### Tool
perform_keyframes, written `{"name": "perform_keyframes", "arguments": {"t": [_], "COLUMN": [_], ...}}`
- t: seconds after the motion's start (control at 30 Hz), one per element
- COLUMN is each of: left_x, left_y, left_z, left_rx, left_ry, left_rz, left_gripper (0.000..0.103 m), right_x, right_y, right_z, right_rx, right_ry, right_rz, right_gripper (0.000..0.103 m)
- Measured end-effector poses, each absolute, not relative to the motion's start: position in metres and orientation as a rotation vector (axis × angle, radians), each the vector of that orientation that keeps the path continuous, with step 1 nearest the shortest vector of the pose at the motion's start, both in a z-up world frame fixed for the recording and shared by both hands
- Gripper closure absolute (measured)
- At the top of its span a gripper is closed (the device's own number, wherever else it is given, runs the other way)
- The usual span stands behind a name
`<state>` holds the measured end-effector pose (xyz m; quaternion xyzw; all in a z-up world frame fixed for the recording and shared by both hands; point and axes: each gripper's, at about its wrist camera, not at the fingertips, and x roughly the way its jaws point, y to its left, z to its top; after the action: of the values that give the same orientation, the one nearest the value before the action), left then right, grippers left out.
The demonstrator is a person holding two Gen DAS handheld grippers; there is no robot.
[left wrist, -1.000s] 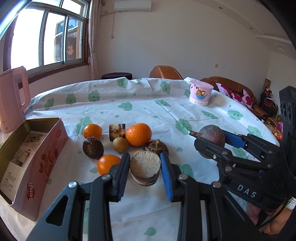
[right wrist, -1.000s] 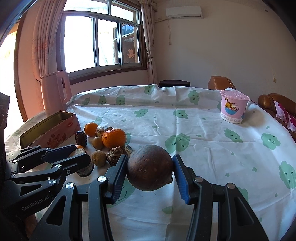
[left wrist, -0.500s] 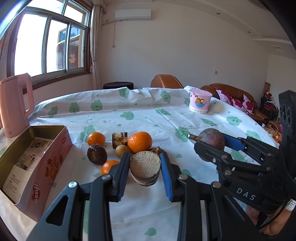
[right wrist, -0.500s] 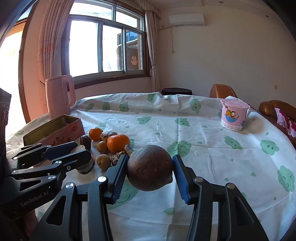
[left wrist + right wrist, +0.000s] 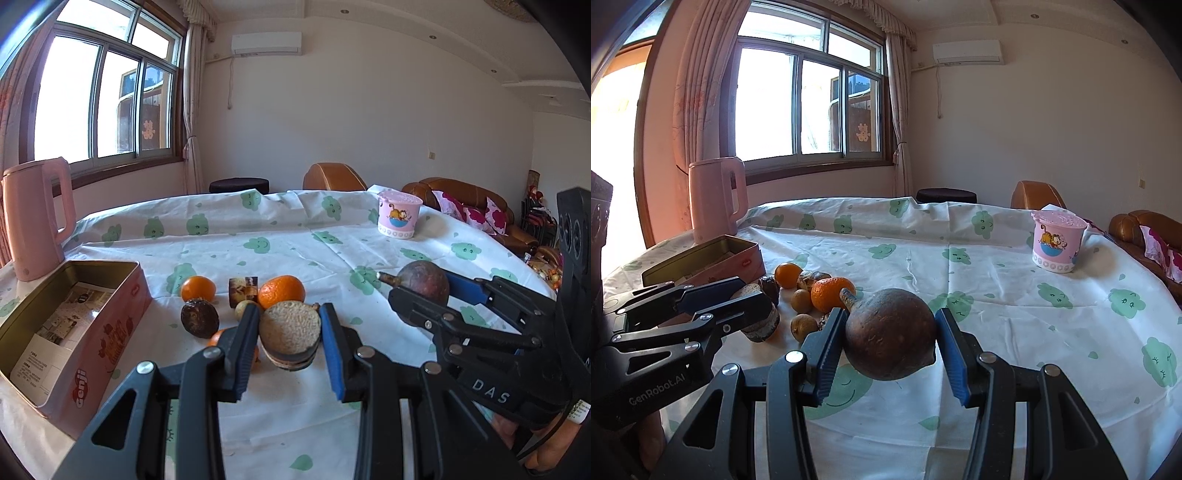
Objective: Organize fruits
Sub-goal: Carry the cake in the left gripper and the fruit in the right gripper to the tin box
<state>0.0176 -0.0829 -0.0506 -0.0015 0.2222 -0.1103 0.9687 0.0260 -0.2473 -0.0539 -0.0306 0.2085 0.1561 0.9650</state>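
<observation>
My left gripper [image 5: 290, 332] is clamped on a cut brown fruit [image 5: 290, 334], its pale pithy face turned toward the camera and its dark rind below. My right gripper [image 5: 891, 339] is closed on a round brown fruit [image 5: 891, 339] with a short stem pointing up and left. I hold both clear of the cloth, I judge so neither drags across the loose pile on the way to wherever they get sorted.

The rest of the fruit sits in a cluster on the desk [image 5: 280, 243], nearer its left edge: a small orange [image 5: 198, 288], a larger orange [image 5: 281, 291], a dark wrinkled fruit [image 5: 199, 318], a small tan one [image 5: 243, 307] and a brown block [image 5: 243, 290] behind it. Another orange is mostly hidden behind my left finger. The open tin [image 5: 74, 332] lies just left of the cluster along the desk's left edge, close enough to serve as the likely bin; printed paper lies inside it, too small to read.

Writing I can read: "Genji" in white on the tin's pink side, "DAS" on the right gripper's body seen from the left view, and "GenRobot.AI" on the left gripper's body seen from the right view. A pink kettle [image 5: 35, 218] stands at the far left corner, and a pink cartoon cup [image 5: 399, 218] toward the far right.
</observation>
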Motion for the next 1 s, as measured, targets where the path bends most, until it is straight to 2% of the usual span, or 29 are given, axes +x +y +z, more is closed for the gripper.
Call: {"name": "perform_keyframes", "arguments": {"t": [0.67,1.0], "left_x": [0.006,0.008], "left_y": [-0.083,-0.036], "left_z": [-0.047,-0.036], "left_rx": [0.008,-0.062], "left_ry": [0.38,0.404], "left_rz": [-0.207,-0.132], "left_gripper": [0.068,0.068], "right_x": [0.01,0.02], "right_y": [-0.249,-0.238], "right_z": [-0.051,-0.046], "right_rx": [-0.072,-0.076], "right_ry": [0.324,0.389], "right_rz": [0.329,0.358], "right_gripper": [0.051,0.051]}}
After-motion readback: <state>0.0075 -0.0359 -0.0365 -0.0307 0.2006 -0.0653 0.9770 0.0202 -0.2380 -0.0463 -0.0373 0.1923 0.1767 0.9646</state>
